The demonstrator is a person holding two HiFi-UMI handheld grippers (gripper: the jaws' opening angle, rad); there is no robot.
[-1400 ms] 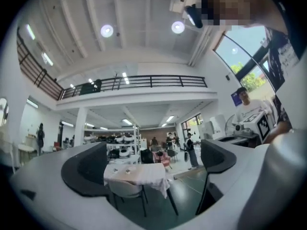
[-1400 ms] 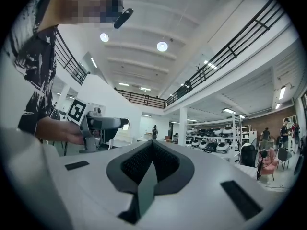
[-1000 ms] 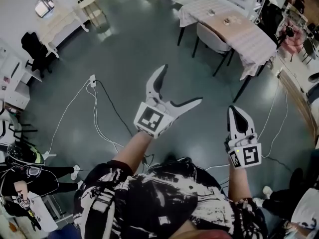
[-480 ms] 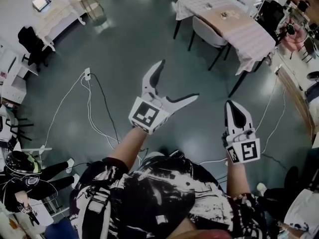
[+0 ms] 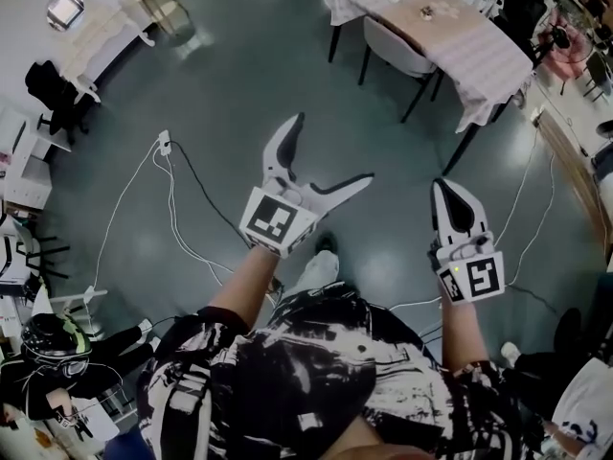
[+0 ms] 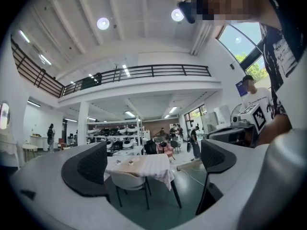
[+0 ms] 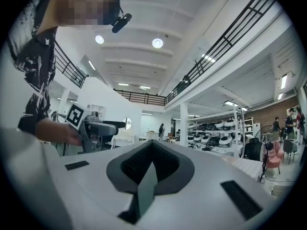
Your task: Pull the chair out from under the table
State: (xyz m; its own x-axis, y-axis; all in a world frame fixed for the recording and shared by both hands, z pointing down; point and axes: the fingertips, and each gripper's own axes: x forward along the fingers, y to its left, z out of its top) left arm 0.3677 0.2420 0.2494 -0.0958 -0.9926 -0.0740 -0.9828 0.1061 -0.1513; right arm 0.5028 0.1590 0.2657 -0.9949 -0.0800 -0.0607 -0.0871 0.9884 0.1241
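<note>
head view: the chair (image 5: 397, 54) sits tucked under the cloth-draped table (image 5: 484, 56), well ahead of both tongs, so nothing is pulled out yet. the left gripper (image 5: 332, 149) gapes wide and the right gripper (image 5: 452, 197) is closed. left gripper view: the chair's smooth pale shell on thin dark legs shows far off between the ribbed pads (image 6: 91, 169). right gripper view: the jaws meet on nothing.

Chair (image 5: 395, 52) partly beneath table (image 5: 498, 70)
</note>
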